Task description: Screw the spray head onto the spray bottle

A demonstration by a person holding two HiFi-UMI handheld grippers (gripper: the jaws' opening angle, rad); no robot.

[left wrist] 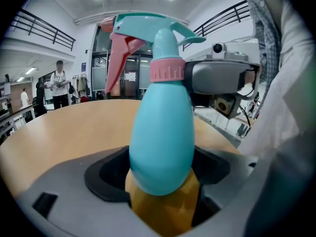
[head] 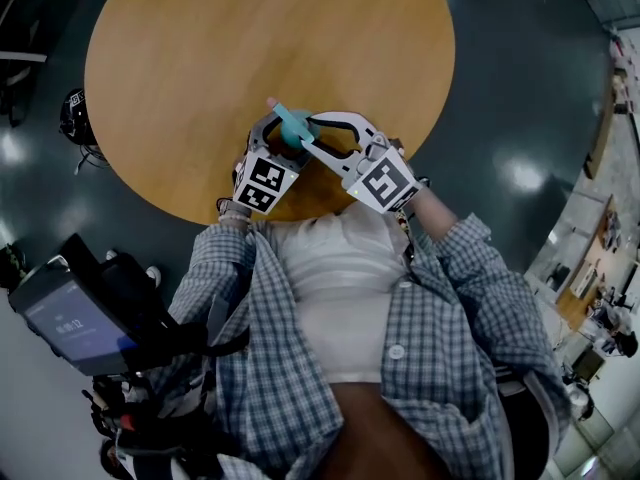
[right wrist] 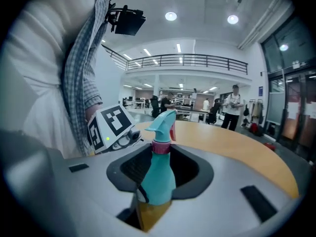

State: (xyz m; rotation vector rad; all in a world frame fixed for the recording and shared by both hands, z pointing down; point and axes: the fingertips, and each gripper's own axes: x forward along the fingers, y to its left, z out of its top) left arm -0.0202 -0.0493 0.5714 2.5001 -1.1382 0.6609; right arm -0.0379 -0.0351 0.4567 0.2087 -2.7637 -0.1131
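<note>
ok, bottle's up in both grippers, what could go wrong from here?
Right gripper holds the pink collar only at its jaw tips; it may slip rather than turn it.
Left gripper clamps the spray bottle on its rounded, tapering body, so the bottle could spin along.
It is held in the air near the table edge; a dropped bottle may roll off.

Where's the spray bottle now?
The spray bottle is mid head view, over the table's near edge, body in the left gripper, collar in the right gripper.
</note>
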